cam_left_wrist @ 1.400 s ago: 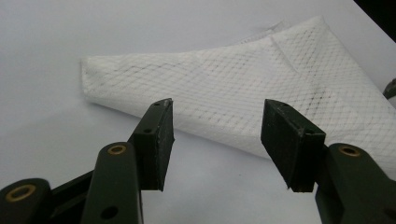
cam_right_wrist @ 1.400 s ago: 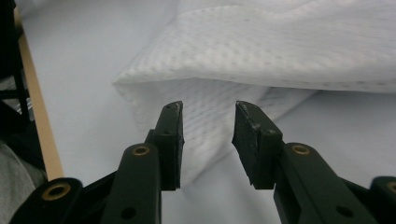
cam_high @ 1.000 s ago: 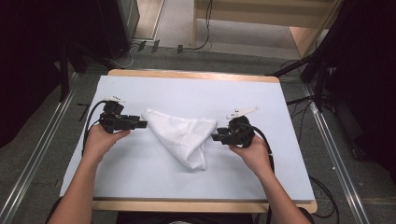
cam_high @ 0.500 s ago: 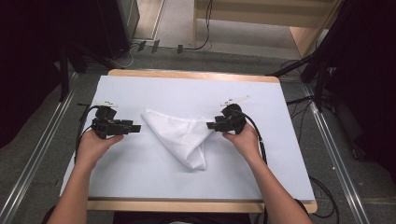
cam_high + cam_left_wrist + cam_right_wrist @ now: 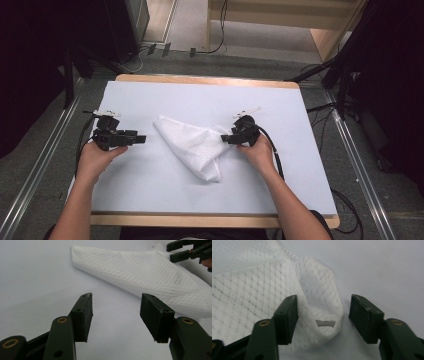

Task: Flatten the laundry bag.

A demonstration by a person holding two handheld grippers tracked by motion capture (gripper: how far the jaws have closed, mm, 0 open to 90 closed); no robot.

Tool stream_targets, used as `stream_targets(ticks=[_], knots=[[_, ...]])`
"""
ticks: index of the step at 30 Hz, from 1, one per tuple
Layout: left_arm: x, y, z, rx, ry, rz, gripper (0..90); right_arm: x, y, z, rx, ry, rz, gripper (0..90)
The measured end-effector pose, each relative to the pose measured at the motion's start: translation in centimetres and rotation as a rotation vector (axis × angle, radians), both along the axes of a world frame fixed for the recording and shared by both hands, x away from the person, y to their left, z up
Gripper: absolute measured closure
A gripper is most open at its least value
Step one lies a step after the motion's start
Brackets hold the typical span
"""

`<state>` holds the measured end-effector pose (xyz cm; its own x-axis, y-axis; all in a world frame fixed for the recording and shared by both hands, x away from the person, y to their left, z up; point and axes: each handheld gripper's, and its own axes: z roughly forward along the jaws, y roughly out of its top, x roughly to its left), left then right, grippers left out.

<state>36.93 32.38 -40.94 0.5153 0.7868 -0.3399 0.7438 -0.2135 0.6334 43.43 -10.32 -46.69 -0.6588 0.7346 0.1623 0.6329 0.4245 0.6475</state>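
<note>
High view shows the white mesh cloth (image 5: 192,145) lying folded near the middle of the pale blue table (image 5: 150,195), its long axis running from a broad end toward the far left down to a narrow tip near the person. Right gripper (image 5: 231,138) has its jaws just opened, set wide around the cloth's right corner, where a small grey tag (image 5: 325,323) shows; whether the left pad touches the fabric is hard to tell. Left gripper (image 5: 141,138) stands wide and empty just beside the cloth's left edge.

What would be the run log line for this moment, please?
left gripper: open, beside cloth | right gripper: fingers just opened, cloth corner between, unpressed
</note>
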Motion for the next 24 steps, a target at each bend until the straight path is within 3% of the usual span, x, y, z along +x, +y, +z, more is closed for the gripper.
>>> stream_targets(ticks=[1, 3, 8, 10, 13, 18, 24], knots=[[0.0, -0.1, 0.0, 0.000, 0.000, 0.000, 44.4, -0.2, 0.1, 0.1, -0.032, -0.021, 0.008, 50.3], [0.1, -0.2, 0.0, -0.003, 0.001, -0.006, 44.5, -0.5, 0.2, 0.2, -0.047, -0.014, 0.008, 59.1], [0.3, -0.5, -0.1, 0.004, 0.004, -0.012, 44.5, -0.6, -0.1, 0.3, -0.032, 0.017, 0.000, 81.0], [0.3, -0.5, -0.1, 0.005, 0.004, -0.017, 44.5, -0.4, -0.1, 0.4, -0.011, 0.043, 0.001, 84.0], [0.3, -0.4, -0.1, 0.002, 0.001, -0.014, 44.5, -0.4, -0.3, 1.2, 0.031, 0.045, 0.002, 85.6], [0.2, -0.1, 0.0, -0.002, -0.003, -0.003, 44.5, -0.7, -0.5, 2.9, 0.106, 0.032, 0.009, 85.8], [0.2, 0.3, 0.3, -0.010, -0.011, 0.004, 44.5, -1.6, 0.4, 5.0, 0.144, 0.022, 0.052, 85.7]])
